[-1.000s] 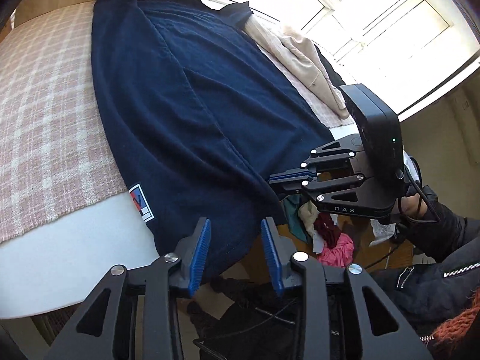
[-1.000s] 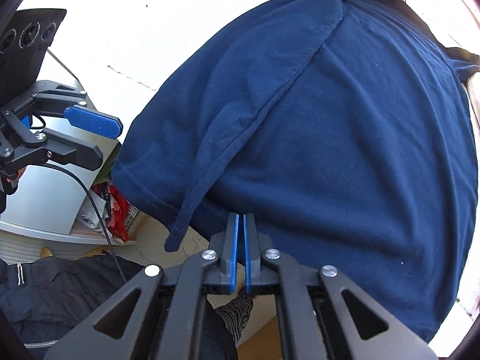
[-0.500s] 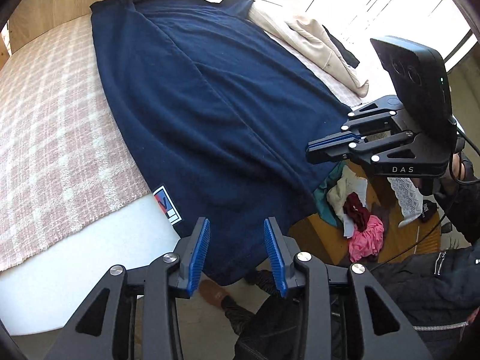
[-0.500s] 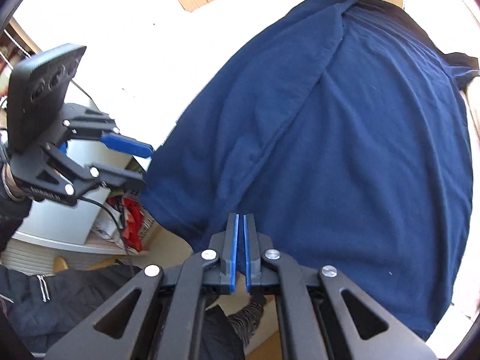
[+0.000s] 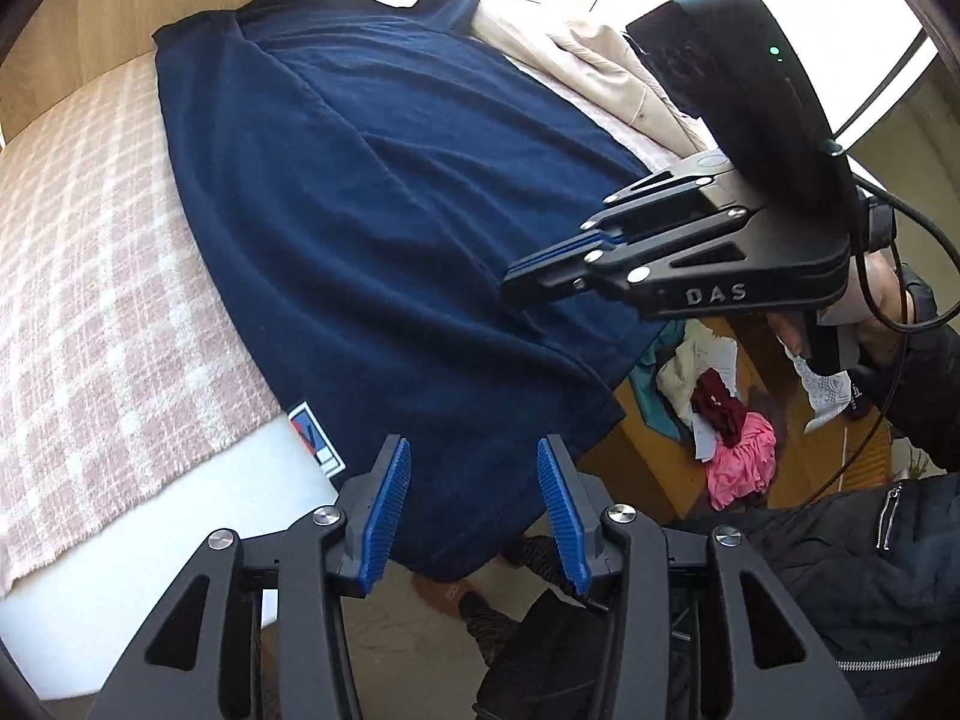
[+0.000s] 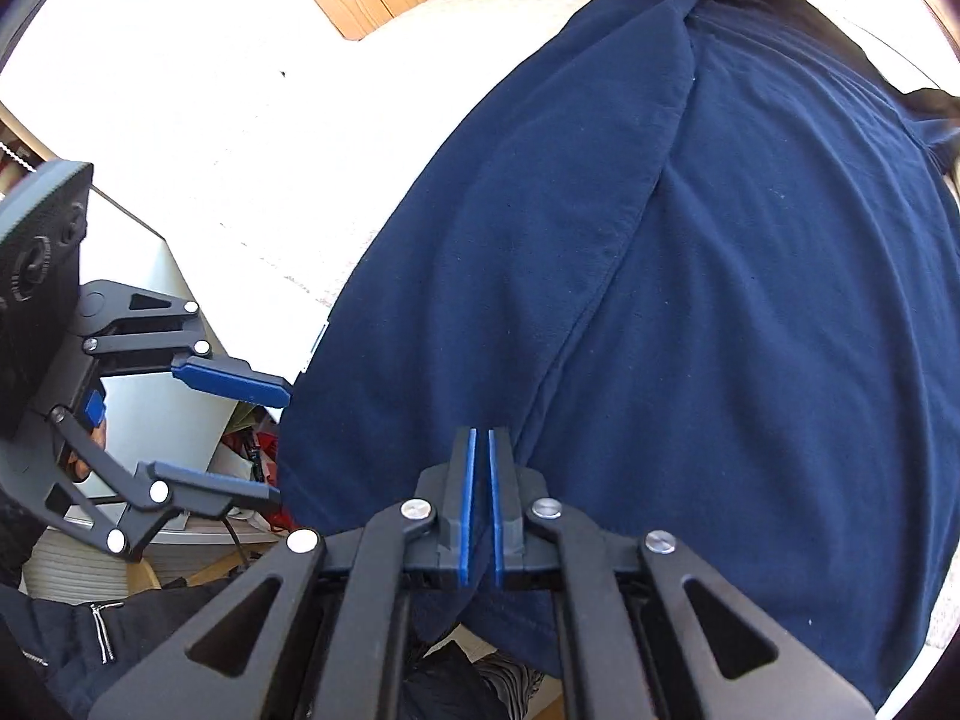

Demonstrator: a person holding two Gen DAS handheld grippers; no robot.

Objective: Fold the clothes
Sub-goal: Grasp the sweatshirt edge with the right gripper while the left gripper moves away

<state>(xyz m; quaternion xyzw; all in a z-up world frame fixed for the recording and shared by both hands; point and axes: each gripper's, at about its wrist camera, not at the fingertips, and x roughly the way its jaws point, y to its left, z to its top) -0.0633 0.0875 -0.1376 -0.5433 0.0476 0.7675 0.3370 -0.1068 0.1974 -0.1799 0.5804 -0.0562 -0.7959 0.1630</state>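
Observation:
A navy T-shirt [image 5: 384,192] lies spread on the bed, its hem hanging over the near edge, with a small red, white and blue label [image 5: 315,441] at the hem. My left gripper [image 5: 474,456] stands at that hanging hem. Its jaws are opening, the cloth shows between the blue pads [image 5: 390,504], and they do not press it. From the right wrist view the left gripper [image 6: 282,444] sits at the left edge of the T-shirt [image 6: 690,300]. My right gripper [image 6: 480,438] is shut with nothing in it, hovering over the shirt's lower part; the right gripper [image 5: 510,282] points left.
A pink plaid blanket [image 5: 90,270] covers the white mattress [image 5: 150,528]. A beige garment [image 5: 600,54] lies at the back right by the window. Loose clothes [image 5: 726,420] lie on the floor at right. A person's dark jacket [image 5: 870,570] fills the lower right.
The left jaws have spread wider. The right gripper has moved in over the shirt's lower right part, closer to the left one, still shut.

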